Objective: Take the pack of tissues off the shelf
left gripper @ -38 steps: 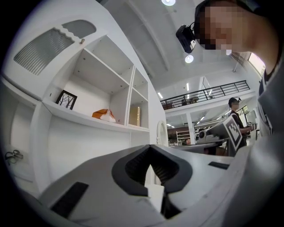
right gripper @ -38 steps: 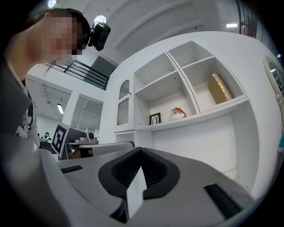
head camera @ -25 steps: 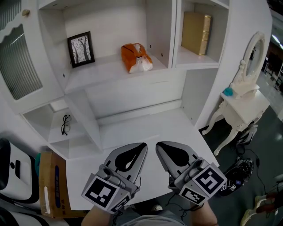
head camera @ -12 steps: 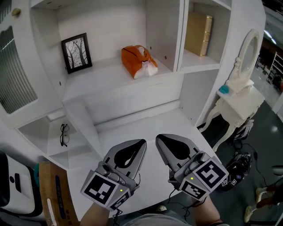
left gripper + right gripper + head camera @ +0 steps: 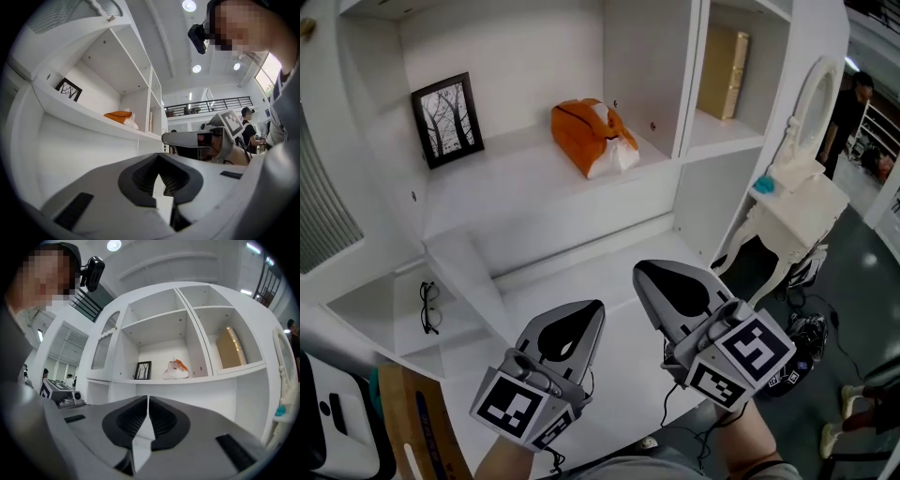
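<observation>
One orange pack of tissues (image 5: 592, 138) lies on the middle shelf of the white shelf unit (image 5: 516, 183), in the upper middle of the head view, with white tissue showing at its lower right end. One black picture frame (image 5: 446, 119) with a tree drawing leans upright against the back wall to its left, well apart from it. One gold box (image 5: 722, 72) stands in the next compartment, past the divider, at upper right. One pair of glasses (image 5: 428, 307) rests in a low open compartment at the left edge.

Two grippers fill the bottom of the head view, side by side over the white desk (image 5: 609, 272), both pointing up the frame towards the shelves and well short of the tissues. The left gripper (image 5: 596, 306), at lower left, has its jaws together at the tips, with nothing between them. The right gripper (image 5: 641, 269), at lower right, reaches a little higher in the frame; its jaws have just been opening and stand a narrow slit apart, with nothing between them. In the right gripper view the tissues sit straight above that slit, far off on the shelf.

One white dressing table (image 5: 802, 202) with an oval mirror stands at the right edge, and one brown cardboard box (image 5: 412, 427) sits at lower left
</observation>
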Demonstrator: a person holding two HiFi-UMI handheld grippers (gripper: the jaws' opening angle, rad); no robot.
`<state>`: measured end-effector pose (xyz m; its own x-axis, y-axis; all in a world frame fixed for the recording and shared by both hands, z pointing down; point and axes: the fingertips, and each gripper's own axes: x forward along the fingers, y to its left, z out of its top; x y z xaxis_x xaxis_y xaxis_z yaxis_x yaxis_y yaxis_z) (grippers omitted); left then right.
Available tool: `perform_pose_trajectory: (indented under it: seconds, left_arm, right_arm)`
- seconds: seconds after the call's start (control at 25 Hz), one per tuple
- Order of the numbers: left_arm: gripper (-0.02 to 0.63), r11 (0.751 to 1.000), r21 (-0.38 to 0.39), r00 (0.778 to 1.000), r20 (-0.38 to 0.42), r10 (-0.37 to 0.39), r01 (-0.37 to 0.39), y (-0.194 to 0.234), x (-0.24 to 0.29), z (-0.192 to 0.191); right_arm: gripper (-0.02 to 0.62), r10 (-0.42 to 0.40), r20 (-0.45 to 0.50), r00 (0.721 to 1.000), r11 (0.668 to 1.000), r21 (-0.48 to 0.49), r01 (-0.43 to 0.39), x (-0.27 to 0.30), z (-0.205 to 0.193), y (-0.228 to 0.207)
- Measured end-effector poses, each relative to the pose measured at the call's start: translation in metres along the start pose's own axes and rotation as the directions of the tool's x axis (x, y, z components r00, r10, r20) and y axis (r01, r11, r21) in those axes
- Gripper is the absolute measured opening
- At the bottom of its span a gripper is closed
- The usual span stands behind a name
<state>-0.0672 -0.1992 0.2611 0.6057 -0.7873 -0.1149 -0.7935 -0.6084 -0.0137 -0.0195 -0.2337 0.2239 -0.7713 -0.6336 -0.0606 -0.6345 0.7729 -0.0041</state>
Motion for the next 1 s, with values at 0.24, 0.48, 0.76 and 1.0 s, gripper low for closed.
perform_pose_trajectory:
  seconds: [0.24,0.48,0.76,1.0]
  left_arm:
    - [0.038,1.0,-0.027,1.0,-0.002,0.001,-0.001,0.016,-0.001,-0.005]
    - [0.038,1.0,-0.009,1.0,-0.014,0.0,-0.001,0.024,0.002,-0.01]
    - [0.038,0.999,-0.031,1.0,-0.014,-0.026,0.025,0.029,0.005,-0.011]
    - [0.038,0.998,-0.046,0.999,-0.007,-0.033,0.032,0.036,0.003,-0.012]
  right_arm:
    - [0.038,-0.029,0.005,1.0,0.999,-0.019,0.029,0.018,0.015,-0.011]
    - [0.04,-0.048,0.01,0.999,0.998,-0.04,0.049,0.036,0.034,-0.023]
    - [0.051,-0.074,0.025,0.997,0.996,-0.055,0.076,0.056,0.06,-0.036]
    - [0.094,-0.093,0.03,0.995,0.993,-0.073,0.095,0.074,0.08,-0.044]
